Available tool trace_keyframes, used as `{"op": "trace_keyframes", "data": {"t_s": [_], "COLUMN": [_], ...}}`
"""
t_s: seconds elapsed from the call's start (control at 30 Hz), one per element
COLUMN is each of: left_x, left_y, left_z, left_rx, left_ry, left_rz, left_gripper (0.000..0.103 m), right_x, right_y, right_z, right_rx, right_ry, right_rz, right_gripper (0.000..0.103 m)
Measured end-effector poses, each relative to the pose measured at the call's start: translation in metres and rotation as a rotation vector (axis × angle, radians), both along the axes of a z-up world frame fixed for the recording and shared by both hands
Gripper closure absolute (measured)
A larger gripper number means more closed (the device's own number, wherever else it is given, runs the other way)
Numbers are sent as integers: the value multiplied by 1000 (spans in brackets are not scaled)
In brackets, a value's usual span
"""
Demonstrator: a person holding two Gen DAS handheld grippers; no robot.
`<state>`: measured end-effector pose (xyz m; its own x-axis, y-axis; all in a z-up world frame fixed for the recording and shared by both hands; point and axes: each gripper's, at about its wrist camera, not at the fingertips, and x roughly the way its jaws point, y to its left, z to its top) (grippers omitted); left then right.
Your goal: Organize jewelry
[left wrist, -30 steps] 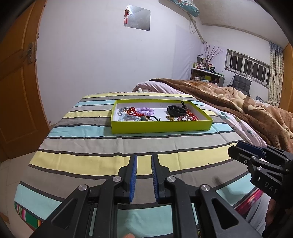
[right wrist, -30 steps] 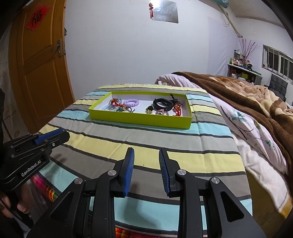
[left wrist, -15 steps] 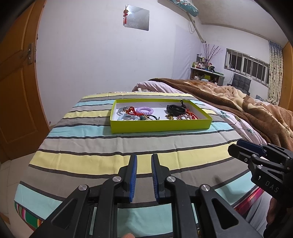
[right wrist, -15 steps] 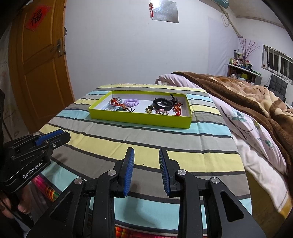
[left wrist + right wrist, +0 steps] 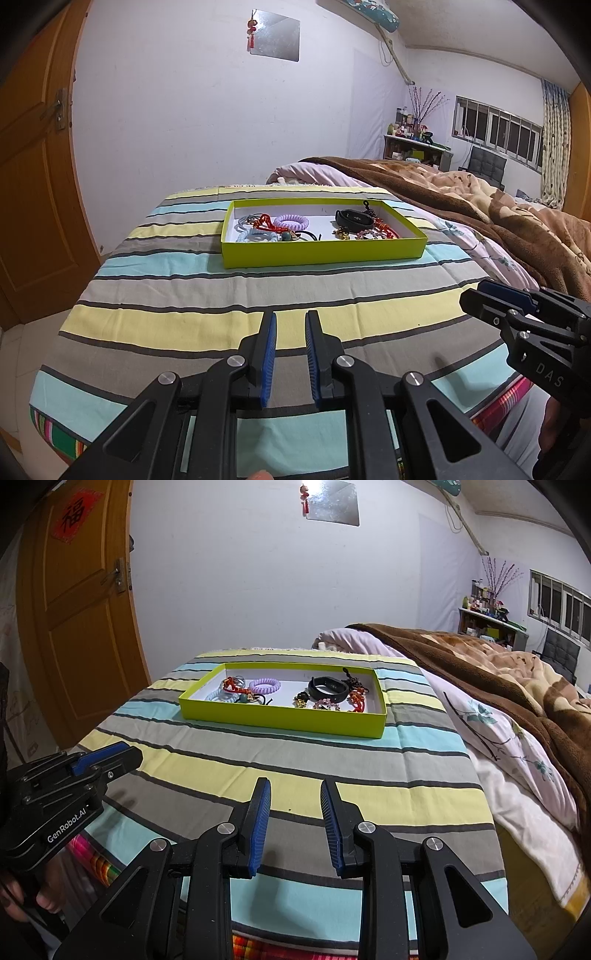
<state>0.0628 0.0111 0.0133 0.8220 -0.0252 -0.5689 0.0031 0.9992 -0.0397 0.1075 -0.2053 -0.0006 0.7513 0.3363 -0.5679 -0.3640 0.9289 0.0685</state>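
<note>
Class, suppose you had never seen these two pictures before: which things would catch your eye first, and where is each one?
First, the shallow lime-green cardboard box at the middle of the striped bedspread, full of tangled jewelry, including a lilac spiral hair tie left of a black wristband. Next, the left tool and right tool low in front, open and empty.

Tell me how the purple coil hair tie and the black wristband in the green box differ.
The purple coil hair tie is a pale lilac ribbed spiral ring; the black wristband is a smooth dark band with a wider flat face. The hair tie lies in the left half of the green box, among red cords; the wristband lies in the right half and looks larger. Both are closed loops resting on the box's white floor.
</note>
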Motion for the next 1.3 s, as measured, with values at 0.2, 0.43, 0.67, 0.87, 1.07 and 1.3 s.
{"op": "trace_keyframes", "data": {"t_s": [0.2,0.43,0.67,0.87,1.07,1.3], "left_x": [0,-1,-2,-2,-2,-2], "left_y": [0,-2,-4,-4,-4,-6], "left_z": [0,-1,-1,-1,-1,-4], "left_rx": [3,17,22,23,25,29], "left_ry": [0,-2,-3,-4,-3,2], "left_rz": [1,5,5,5,6,7], "left_gripper": [88,88,88,88,88,88], "right_x": [0,0,-1,-2,-2,-2], "right_y": [0,0,0,0,0,0], "right_z": [0,0,0,0,1,1], "right_rx": [0,1,0,-1,0,-1], "right_ry": [0,0,-2,-2,-2,-2], "right_rz": [0,0,0,0,0,0], "right_gripper": [74,74,74,74,74,74]}}
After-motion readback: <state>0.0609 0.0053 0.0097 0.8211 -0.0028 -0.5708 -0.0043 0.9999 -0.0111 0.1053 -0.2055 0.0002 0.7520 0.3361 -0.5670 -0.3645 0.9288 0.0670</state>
